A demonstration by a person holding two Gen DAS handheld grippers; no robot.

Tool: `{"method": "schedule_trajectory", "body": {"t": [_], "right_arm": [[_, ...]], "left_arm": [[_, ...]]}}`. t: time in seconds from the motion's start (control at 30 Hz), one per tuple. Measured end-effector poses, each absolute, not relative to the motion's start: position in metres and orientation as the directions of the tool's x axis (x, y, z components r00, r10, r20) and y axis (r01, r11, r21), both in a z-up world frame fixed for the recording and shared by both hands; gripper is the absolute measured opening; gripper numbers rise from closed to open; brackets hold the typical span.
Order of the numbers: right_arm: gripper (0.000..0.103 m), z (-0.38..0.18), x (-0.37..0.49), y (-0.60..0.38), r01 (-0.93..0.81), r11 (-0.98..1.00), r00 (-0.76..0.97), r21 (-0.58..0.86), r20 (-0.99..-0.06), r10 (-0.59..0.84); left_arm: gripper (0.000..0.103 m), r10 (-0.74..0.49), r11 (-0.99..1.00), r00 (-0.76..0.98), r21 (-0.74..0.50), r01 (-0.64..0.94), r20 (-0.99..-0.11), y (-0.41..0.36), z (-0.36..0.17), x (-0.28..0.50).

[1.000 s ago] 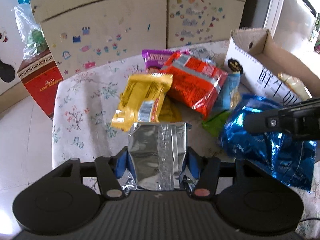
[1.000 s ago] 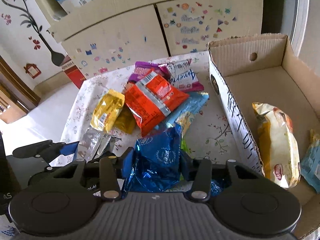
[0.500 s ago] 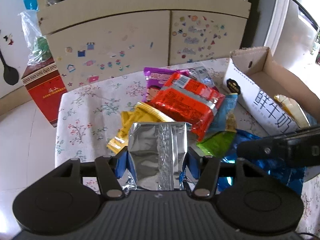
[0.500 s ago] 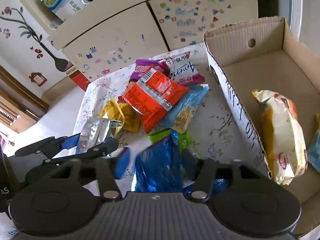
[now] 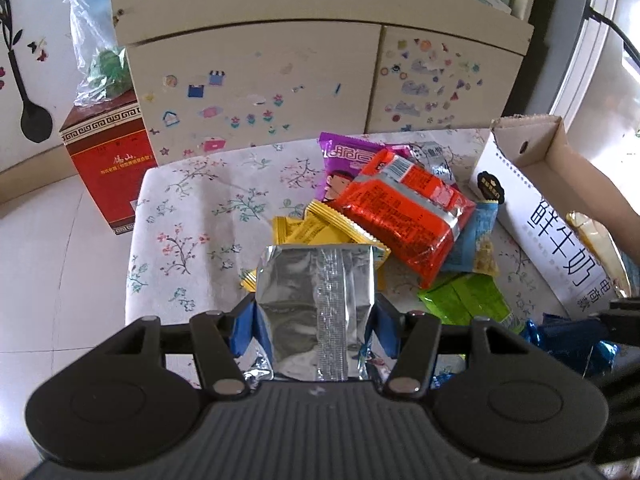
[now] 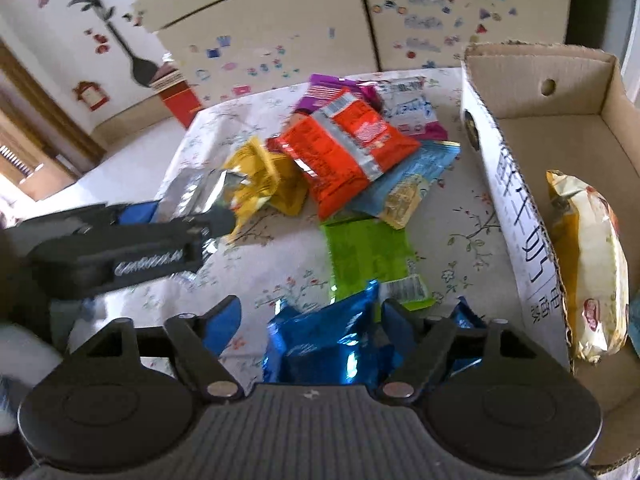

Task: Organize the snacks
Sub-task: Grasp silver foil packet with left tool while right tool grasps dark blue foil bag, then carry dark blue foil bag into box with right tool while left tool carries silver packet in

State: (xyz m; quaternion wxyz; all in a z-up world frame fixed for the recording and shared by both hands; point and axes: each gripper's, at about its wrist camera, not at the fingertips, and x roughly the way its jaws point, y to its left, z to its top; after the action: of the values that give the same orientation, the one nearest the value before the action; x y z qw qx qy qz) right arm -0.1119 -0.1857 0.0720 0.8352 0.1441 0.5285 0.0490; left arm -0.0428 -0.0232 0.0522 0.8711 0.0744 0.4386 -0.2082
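We see left gripper (image 5: 316,312) clamped on silver packet (image 5: 316,304), long axis upright, seam vertical, held above tabletop's (image 5: 200,216) near edge. Right gripper (image 6: 310,320) jaws opening; blue packet (image 6: 324,344) between them, left pad clear. Cardboard box (image 6: 560,152) at right edge holds cream packet (image 6: 588,256), lengthwise.

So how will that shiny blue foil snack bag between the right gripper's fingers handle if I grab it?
The blue foil snack bag looks crinkled and puffy, so probably floppy and light. Its glossy film may slide between the pads. The right gripper is opening, with its left pad clear of the bag.
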Motion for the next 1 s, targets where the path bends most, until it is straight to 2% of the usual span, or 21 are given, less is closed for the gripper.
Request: {"method": "schedule_trajectory", "body": {"t": [0.2,0.33,0.43,1.0], "right_arm": [[0.083,0.063,-0.119,-0.162,-0.036,0.973,0.401,0.228,-0.888,0.223],[0.062,0.050,-0.121,-0.144,-0.075,0.987,0.376,0.139,-0.913,0.157],[0.055,0.054,-0.123,-0.144,-0.085,0.987,0.405,0.137,-0.900,0.160],[0.053,0.129,-0.130,-0.217,0.138,0.966,0.666,0.219,-0.742,0.073]], "left_arm": [[0.058,-0.296,0.903,0.509,-0.062,0.426,-0.808,-0.022,0.047,-0.043],[0.058,-0.294,0.905,0.516,-0.060,0.422,-0.804,-0.022,0.049,-0.043],[0.058,-0.298,0.906,0.524,-0.064,0.418,-0.798,-0.023,0.052,-0.043],[0.058,-0.363,0.913,0.576,-0.159,0.375,-0.733,-0.045,0.080,-0.032]]}}
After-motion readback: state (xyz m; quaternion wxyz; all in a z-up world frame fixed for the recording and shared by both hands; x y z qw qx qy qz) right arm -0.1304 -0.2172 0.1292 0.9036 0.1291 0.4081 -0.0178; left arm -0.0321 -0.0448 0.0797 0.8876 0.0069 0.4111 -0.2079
